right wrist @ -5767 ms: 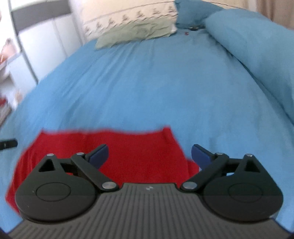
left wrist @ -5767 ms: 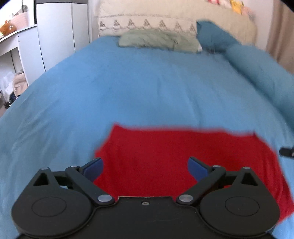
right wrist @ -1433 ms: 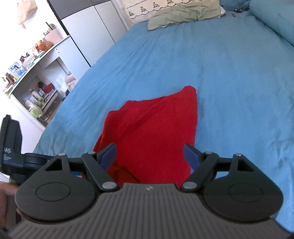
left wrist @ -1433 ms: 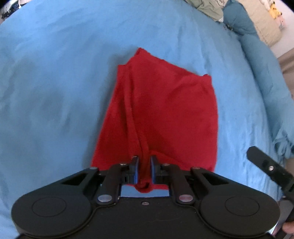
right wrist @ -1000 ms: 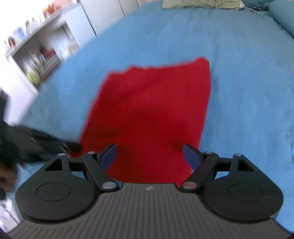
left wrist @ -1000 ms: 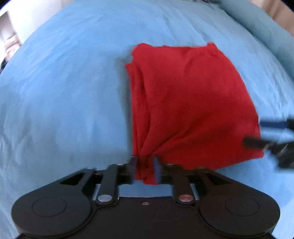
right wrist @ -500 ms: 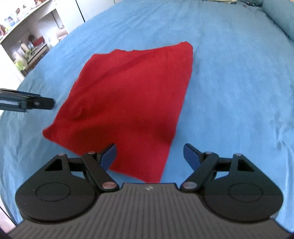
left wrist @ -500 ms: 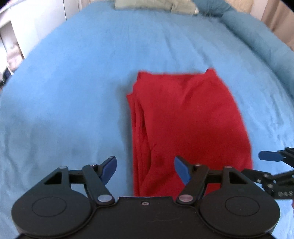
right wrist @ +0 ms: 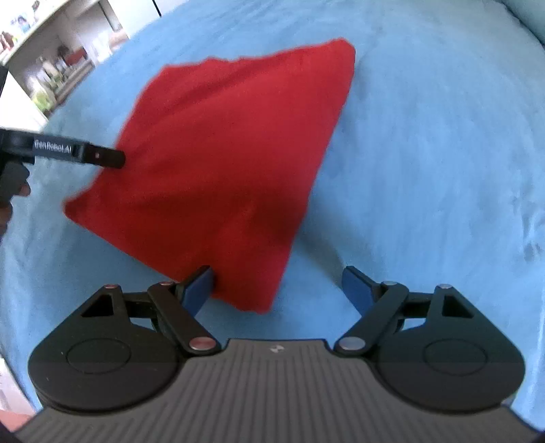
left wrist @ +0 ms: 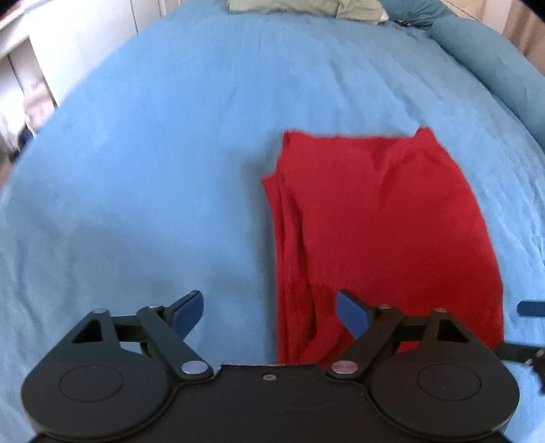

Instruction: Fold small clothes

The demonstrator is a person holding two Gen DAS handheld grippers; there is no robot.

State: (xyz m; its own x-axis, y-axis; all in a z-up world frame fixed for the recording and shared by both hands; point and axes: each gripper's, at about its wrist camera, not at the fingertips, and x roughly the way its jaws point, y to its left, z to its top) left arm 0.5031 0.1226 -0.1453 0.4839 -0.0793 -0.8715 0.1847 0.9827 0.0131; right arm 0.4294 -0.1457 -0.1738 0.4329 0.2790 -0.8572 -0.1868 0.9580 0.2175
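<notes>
Now the red garment (left wrist: pixel 374 221) lies folded on the blue bed (left wrist: pixel 153 153), its layered edges stacked along the side nearer the left claw (left wrist: pixel 269 311). That claw's jaws have just been opening and stand wide apart, gripping nothing; the garment's near edge lies below the gap and under the right-hand blue pad (left wrist: pixel 352 315), untouched by either pad. From the right wrist view, the right claw (right wrist: pixel 277 284) is also spread wide and empty, with the garment's near corner (right wrist: pixel 252 300) lying below its gap, just beside the left-hand pad. A green pillow (left wrist: pixel 306 6) sits at the head of the bed, well away.
</notes>
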